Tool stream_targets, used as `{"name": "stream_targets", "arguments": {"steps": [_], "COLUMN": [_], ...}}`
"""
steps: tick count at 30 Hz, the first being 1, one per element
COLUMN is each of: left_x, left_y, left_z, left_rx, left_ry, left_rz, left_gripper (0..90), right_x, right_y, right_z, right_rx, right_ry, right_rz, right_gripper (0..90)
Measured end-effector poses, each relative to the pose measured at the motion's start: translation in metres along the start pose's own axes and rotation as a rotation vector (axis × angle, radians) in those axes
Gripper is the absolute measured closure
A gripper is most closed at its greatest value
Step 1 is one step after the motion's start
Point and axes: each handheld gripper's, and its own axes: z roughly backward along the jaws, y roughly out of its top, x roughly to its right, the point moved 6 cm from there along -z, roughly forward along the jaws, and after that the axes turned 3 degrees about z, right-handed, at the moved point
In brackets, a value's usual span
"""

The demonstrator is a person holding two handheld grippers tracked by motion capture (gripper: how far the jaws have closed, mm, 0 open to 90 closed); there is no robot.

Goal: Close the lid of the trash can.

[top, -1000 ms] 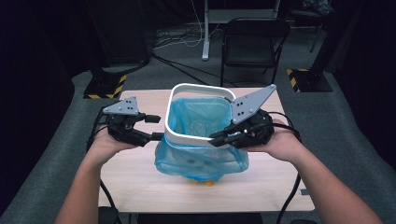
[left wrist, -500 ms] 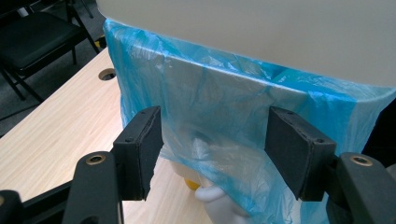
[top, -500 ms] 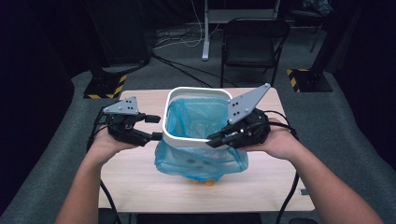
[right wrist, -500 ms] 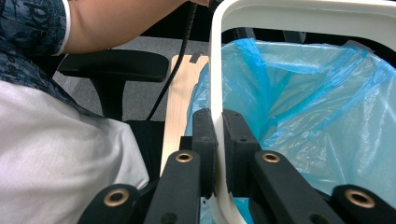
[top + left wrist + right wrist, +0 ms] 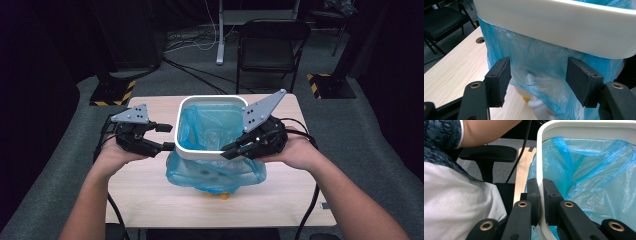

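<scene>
Fingers of my right gripper (image 5: 235, 148) clamp the rigid white plastic ring (image 5: 212, 152) at frame centre; left gripper (image 5: 169, 137) gapes empty beside it. Thin blue liner bag (image 5: 215, 172) looks flimsy, slippery: grip the rim.

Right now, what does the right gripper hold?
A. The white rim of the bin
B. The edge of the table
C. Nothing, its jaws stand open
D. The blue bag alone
A: in the right gripper view, the right gripper has its jaws shut on the white rim, one jaw on each side of it.
</scene>
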Motion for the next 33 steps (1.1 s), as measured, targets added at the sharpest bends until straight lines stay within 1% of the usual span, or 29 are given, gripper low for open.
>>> {"name": "stream_targets", "arguments": {"steps": [6,9,13,19,21,22,29,33], "left_x": [-0.001,0.0,0.0,-0.001,-0.002,-0.002,-0.004,-0.004], "left_y": [0.001,0.0,0.0,0.002,0.003,0.003,0.01,0.017], "left_z": [0.0,0.0,-0.001,0.001,0.004,0.006,0.02,0.025], "left_rx": [-0.001,-0.002,-0.007,-0.015,-0.015,-0.012,0.018,0.024], "left_ry": [-0.001,-0.002,-0.002,0.006,0.013,0.015,0.034,0.045], "left_rz": [-0.005,-0.003,0.002,-0.005,-0.008,-0.003,-0.002,-0.012], "left_gripper": [36.0,36.0,35.9,35.9,35.9,35.9,35.9,35.9], "right_x": [0.005,0.004,0.001,0.003,0.003,0.003,0.002,0.002], "right_y": [-0.005,-0.004,-0.005,-0.007,-0.008,-0.008,-0.011,-0.013], "right_z": [0.001,-0.001,-0.005,-0.005,-0.006,-0.006,-0.009,-0.011], "right_rx": [0.036,0.029,-0.005,0.005,0.01,0.011,-0.003,-0.006], "right_ry": [0.033,0.027,0.007,0.009,0.006,0.005,-0.006,-0.011], "right_rz": [-0.046,-0.037,-0.018,-0.027,-0.027,-0.028,-0.02,-0.023], "right_gripper": [84.9,84.9,84.9,84.9,84.9,84.9,84.9,84.9]}}
